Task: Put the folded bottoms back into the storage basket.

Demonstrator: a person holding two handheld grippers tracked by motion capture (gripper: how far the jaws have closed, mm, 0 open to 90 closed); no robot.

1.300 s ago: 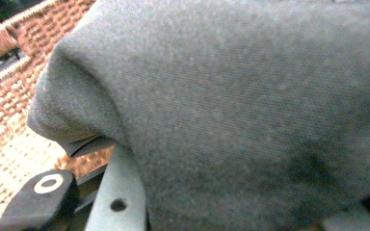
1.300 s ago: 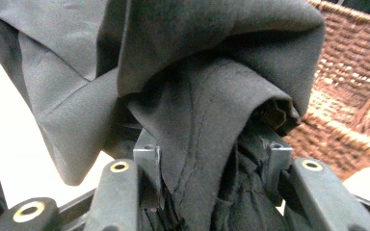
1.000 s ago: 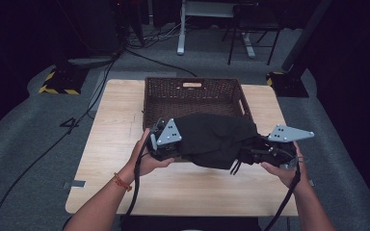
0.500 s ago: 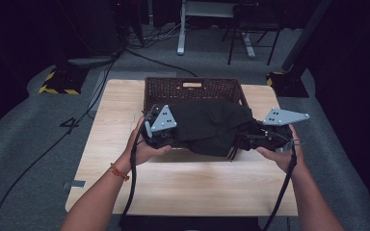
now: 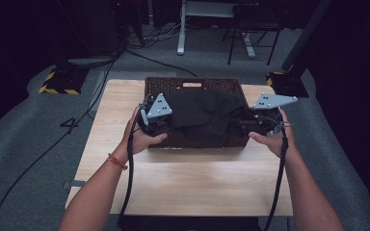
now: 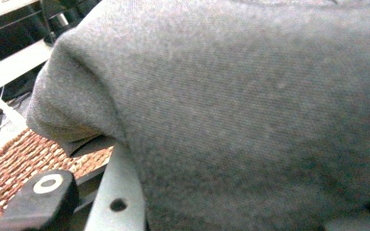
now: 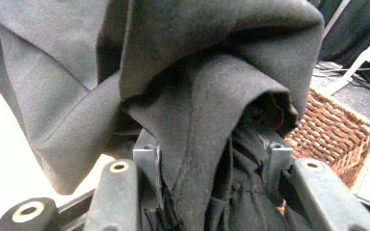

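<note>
A black garment (image 5: 206,115) hangs folded between my two grippers, over a brown wicker basket (image 5: 192,84) at the back of the table. My left gripper (image 5: 166,126) is shut on the garment's left side, and the cloth (image 6: 250,120) drapes over that gripper's jaws, leaving one black finger (image 6: 41,202) in sight. My right gripper (image 5: 238,126) is shut on the right side. In the right gripper view bunched cloth (image 7: 207,144) is pinched between my right gripper's (image 7: 212,168) jaws. The cloth's lower edge sags into the basket.
The light wooden table (image 5: 183,183) has bare room in front of the basket. Basket weave shows beside the jaws (image 6: 9,163) (image 7: 337,134). Behind the table, the dark floor holds cables, a desk frame (image 5: 188,29) and a chair (image 5: 250,33).
Both hands have moved away from the person and upward, carrying the garment from above the table's middle to over the basket. Both grips look the same.
</note>
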